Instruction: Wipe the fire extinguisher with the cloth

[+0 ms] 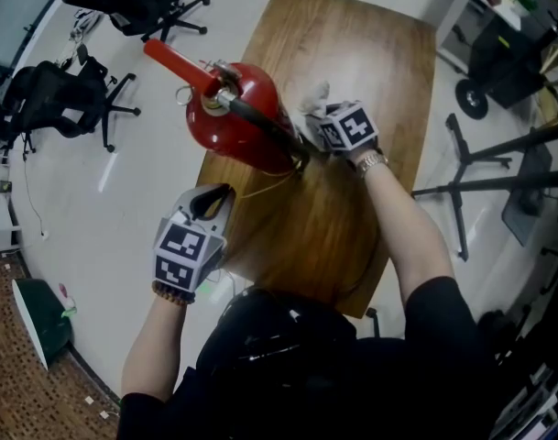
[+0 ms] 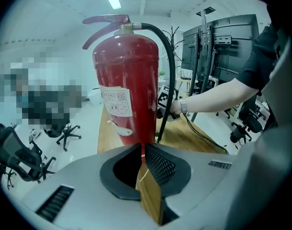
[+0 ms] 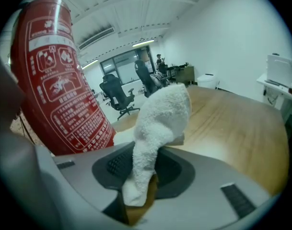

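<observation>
Red fire extinguisher (image 1: 242,117) stands upper centre on a wooden table (image 1: 352,53). Right gripper (image 1: 311,117), just right of it, clamps a white cloth (image 3: 160,114). Left gripper (image 1: 214,195) sits closed and empty at lower left.

Wooden table (image 1: 370,53), office chairs (image 1: 59,99), perhaps a cart (image 1: 487,62).
</observation>
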Available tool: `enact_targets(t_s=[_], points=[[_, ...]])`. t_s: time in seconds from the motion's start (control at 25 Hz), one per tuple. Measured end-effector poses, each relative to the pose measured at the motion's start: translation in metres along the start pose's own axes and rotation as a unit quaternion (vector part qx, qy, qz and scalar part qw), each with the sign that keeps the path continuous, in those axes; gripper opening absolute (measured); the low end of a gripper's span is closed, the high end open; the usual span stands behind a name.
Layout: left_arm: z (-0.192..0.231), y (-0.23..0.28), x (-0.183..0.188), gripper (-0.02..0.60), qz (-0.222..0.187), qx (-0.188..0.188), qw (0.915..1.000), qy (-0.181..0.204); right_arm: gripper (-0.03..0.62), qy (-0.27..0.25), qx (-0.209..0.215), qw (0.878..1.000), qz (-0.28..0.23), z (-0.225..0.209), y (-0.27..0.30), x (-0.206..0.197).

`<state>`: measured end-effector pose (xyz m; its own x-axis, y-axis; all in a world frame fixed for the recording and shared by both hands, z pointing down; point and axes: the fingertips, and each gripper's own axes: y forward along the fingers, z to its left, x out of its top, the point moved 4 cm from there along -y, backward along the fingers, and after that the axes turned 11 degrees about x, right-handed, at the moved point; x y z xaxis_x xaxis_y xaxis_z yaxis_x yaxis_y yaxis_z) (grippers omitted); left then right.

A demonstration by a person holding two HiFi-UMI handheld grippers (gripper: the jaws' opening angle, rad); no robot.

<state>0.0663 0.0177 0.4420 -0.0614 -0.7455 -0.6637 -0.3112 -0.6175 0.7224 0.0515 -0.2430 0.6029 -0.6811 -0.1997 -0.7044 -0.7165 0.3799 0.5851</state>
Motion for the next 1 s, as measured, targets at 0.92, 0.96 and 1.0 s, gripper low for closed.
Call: enact_targets(t_s=[0.92,0.96,1.0], points=[[0.032,-0.054,-0.001,0.012,-0.113,-0.047,0.9925,0.013,0.137,-0.169,-0.183,0.947,-0.202,0.162,-0.226,0.197],[0.035,-0.055,-0.001,0.012,-0.116,-0.048,0.9920,0.013,0.137,-0.179,-0.185,0.943,-0.210,0.172,-0.231,0.207],[0.039,-0.057,0.000,0.012,-0.120,-0.049,0.9915,0.013,0.137,-0.188,-0.187,0.939,-0.218,0.183,-0.234,0.217]])
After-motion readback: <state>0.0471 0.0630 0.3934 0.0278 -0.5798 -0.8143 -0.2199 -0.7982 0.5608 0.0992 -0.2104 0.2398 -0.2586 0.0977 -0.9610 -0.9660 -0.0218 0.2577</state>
